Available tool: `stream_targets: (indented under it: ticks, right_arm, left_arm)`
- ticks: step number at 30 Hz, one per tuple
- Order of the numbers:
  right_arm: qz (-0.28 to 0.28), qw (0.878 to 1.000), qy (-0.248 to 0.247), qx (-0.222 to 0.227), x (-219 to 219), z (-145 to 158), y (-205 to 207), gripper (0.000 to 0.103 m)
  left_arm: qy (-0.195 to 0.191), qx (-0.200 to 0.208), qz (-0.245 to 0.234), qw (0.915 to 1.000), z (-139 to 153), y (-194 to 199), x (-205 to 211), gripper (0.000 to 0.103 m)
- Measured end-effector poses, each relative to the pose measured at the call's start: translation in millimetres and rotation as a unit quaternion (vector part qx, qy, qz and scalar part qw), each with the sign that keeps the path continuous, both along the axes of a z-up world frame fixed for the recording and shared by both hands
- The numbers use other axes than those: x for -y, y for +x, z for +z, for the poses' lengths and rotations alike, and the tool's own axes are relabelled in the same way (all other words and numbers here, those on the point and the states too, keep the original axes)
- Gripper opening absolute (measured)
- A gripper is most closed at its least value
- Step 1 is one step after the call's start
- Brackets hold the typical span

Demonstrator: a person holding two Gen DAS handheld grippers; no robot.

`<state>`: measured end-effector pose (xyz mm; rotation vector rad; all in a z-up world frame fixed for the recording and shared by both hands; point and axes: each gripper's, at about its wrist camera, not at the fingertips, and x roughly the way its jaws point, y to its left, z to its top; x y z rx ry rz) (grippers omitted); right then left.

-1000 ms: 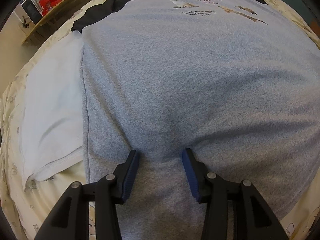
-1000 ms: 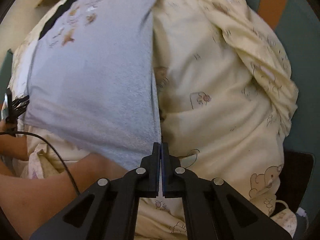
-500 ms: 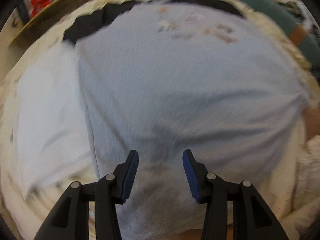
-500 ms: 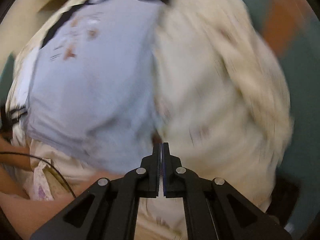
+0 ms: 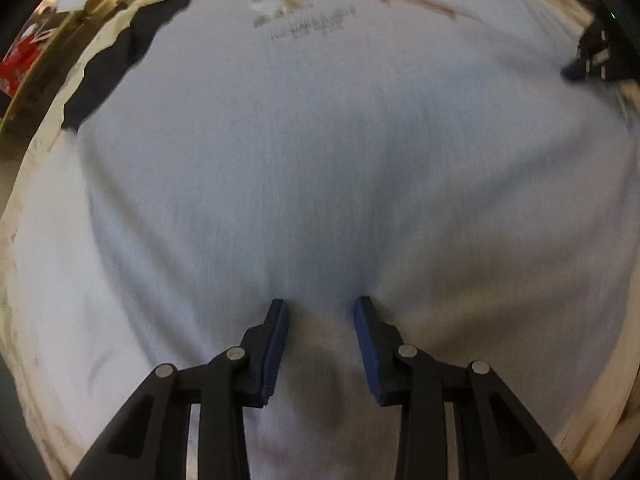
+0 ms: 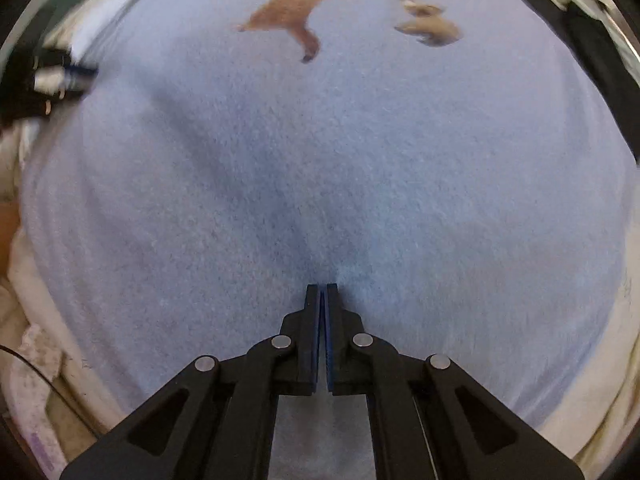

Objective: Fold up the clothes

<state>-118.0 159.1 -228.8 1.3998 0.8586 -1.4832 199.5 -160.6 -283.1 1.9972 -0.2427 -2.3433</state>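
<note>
The left gripper (image 5: 320,344) closes its fingers around a pinch of the grey sweatshirt (image 5: 340,160) to fold it, while the right gripper (image 6: 321,332), fingers shut and empty, presses it flat.

A cream bedsheet (image 5: 592,420) shows at the lower right of the left wrist view and again along the lower right edge of the right wrist view (image 6: 600,412). At the upper left of the left wrist view a wooden shelf edge (image 5: 60,40) runs diagonally, with something red (image 5: 18,66) just below it, too blurred to identify. At the lower left of the right wrist view a thin black cable (image 6: 38,372) crosses crumpled pale bedding (image 6: 32,344).
</note>
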Motion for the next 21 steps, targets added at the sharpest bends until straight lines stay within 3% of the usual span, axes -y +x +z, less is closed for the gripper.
stream_targets:
  ticks: [4,8,9,11,14,16,21]
  right_arm:
    - [-0.054,0.998,0.024,0.033,-60,-2,12,0.002]
    - [-0.077,0.993,0.084,0.043,-99,-4,32,0.004]
    - [-0.085,0.993,0.080,0.037,-103,2,34,0.003]
    - [-0.092,0.990,0.096,0.037,-101,10,34,0.003]
    - [-0.098,0.995,0.006,0.018,-82,47,27,0.004]
    - [-0.110,0.993,-0.046,0.018,-64,62,19,0.004]
    - [-0.049,0.999,-0.010,0.006,-20,22,25,0.005]
  left_arm:
    - [0.006,0.024,0.026,0.9993,-3,58,11,0.035]
    - [0.007,0.037,0.035,0.9987,6,80,10,0.035]
    - [0.007,0.039,0.036,0.9986,10,80,9,0.035]
    - [0.015,0.031,0.038,0.9987,21,78,7,0.035]
    - [0.061,-0.048,0.029,0.9965,57,59,-1,0.035]
    - [0.070,-0.077,0.017,0.9944,66,40,-11,0.035]
    - [0.045,-0.024,0.010,0.9987,31,0,-27,0.035]
